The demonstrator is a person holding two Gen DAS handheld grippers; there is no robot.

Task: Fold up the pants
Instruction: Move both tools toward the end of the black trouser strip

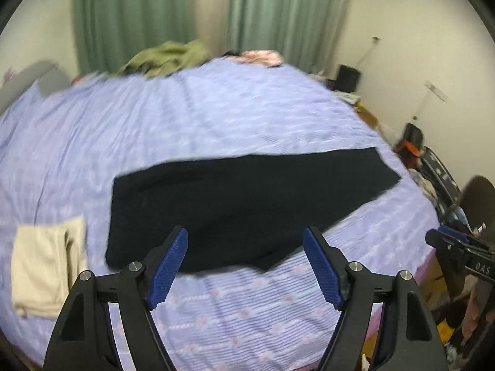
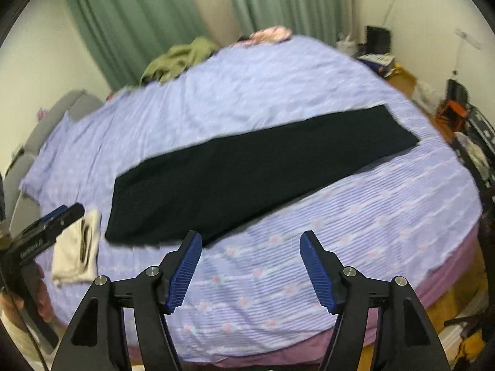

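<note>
**Two tools hanging released above dark pants on the bed**

Both tools are hovering over the bed (image 1: pixel 216 117) with nothing between their blue pads. The left tool (image 1: pixel 245 266) is standing spread wide, its fingers (image 1: pixel 168 267) framing the near edge of the pants (image 1: pixel 247 198) from above without touching the cloth. The right tool (image 2: pixel 250 267) is likewise released, jaws apart, hanging over bare lavender bedsheet just in front of the pants' near edge.

The pants are lying flat on the striped lavender sheet as one long, narrow black band, running diagonally from the near left toward the far right of the bed. The wider end is lying at the left, the narrower end reaching toward the bed's right edge.

Just beside the wider end, a folded cream garment (image 1: pixel 46 266) is resting on the sheet, apart from the pants. At the far side of the bed an olive-green heap of clothing (image 1: pixel 164 57) and a pink bundle (image 1: pixel 263 57) are sitting near the green curtains (image 1: pixel 136 15).

Each tool is showing at the edge of the other's view: the right one at the right margin of the left wrist view, the left one at the left margin of the right wrist view, in front of the cream garment.
</note>
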